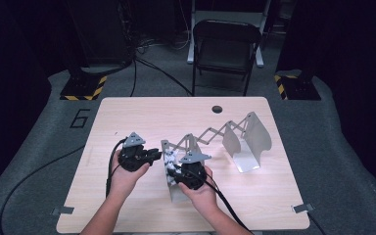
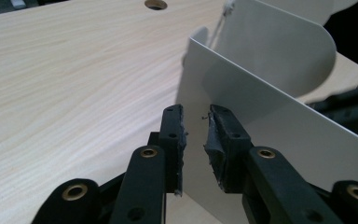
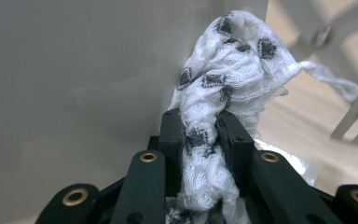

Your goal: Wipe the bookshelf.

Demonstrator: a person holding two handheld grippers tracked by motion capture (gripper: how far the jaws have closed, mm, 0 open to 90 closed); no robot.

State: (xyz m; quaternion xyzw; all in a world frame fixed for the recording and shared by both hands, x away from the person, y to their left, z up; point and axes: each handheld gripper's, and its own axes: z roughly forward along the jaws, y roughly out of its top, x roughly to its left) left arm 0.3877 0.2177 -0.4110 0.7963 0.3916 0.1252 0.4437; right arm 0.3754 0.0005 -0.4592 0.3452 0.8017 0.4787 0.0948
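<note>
Clamped between the black jaws of the right gripper (image 3: 200, 126): a bunched white knitted cloth with dark grey patches (image 3: 228, 60), rising past the fingertips and bulging above them, pressed close against the flat grey metal end plate (image 3: 74, 93) of an expandable scissor-link file rack (image 1: 210, 134) on the pale wooden table (image 1: 142, 117). Pinched on the thin upper edge of that same plate: the left gripper (image 2: 196, 122), one pad on each face, jaws nearly together. Farther right on the table, well apart from both grippers: the rack's other curved end plate (image 1: 254, 139).
</note>
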